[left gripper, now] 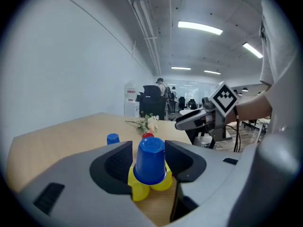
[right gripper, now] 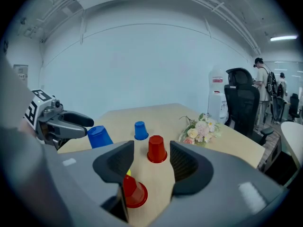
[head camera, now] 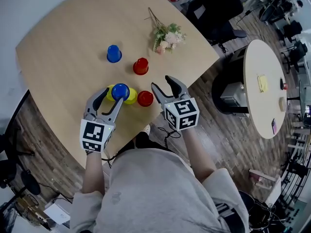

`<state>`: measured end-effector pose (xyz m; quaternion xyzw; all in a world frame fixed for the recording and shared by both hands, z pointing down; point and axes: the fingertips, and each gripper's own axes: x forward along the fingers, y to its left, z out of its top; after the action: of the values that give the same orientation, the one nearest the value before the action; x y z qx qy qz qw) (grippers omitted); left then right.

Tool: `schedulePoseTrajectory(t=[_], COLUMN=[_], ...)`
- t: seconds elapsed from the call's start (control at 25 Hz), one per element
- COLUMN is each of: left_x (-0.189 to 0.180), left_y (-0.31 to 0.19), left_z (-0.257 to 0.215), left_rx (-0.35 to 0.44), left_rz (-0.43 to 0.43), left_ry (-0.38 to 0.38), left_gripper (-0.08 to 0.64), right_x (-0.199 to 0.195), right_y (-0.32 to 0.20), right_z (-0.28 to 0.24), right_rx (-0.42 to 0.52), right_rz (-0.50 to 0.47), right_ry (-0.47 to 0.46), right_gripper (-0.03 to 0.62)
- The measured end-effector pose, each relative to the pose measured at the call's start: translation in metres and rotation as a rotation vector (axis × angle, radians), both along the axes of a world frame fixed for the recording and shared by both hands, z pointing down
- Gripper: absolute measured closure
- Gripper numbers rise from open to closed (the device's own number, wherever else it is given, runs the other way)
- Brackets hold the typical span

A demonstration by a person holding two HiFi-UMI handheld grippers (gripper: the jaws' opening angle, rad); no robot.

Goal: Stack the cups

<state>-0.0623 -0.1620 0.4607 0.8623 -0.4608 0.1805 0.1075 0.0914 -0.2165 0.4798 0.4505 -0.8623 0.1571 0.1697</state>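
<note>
My left gripper [head camera: 112, 97] is shut on an upside-down blue cup [head camera: 120, 91] [left gripper: 150, 161], held slightly tilted just above two yellow cups [head camera: 130, 96] [left gripper: 137, 189] that stand side by side near the table's front edge. A red cup [head camera: 145, 98] [right gripper: 133, 191] stands right of the yellow ones, close to my right gripper [head camera: 163, 84] [right gripper: 150, 162], which is open and holds nothing. Farther back stand a second red cup [head camera: 141, 66] [right gripper: 157, 149] and a second blue cup [head camera: 113, 53] [right gripper: 140, 130]. All the cups are upside down.
A small bunch of flowers [head camera: 166, 35] [right gripper: 201, 129] lies at the back right of the wooden table [head camera: 63, 42]. Beyond the table's right edge are a round white table [head camera: 265, 57] and black office chairs [head camera: 218, 13].
</note>
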Motion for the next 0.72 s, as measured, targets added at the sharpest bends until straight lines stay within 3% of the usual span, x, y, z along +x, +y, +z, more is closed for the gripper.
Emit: schedulePoseTrajectory(t=[0.24, 0.44, 0.72], left_x=[-0.029, -0.059, -0.097], left_y=[0.017, 0.037, 0.055], left_z=[-0.018, -0.017, -0.013], left_rx=[0.034, 0.027, 0.012], left_rz=[-0.143, -0.269, -0.397], left_ry=[0.062, 0.038, 0.020], left_gripper=[0.370, 0.432, 0.449], right_x=[-0.020, -0.036, -0.056], right_y=[-0.045, -0.071, -0.086], right_z=[0.023, 0.054, 0.092], right_rx=[-0.089, -0.149, -0.194], right_rz=[-0.122, -0.175, -0.231], right_ry=[0.042, 0.094, 0.192], right_gripper=[0.344, 0.344, 0.321])
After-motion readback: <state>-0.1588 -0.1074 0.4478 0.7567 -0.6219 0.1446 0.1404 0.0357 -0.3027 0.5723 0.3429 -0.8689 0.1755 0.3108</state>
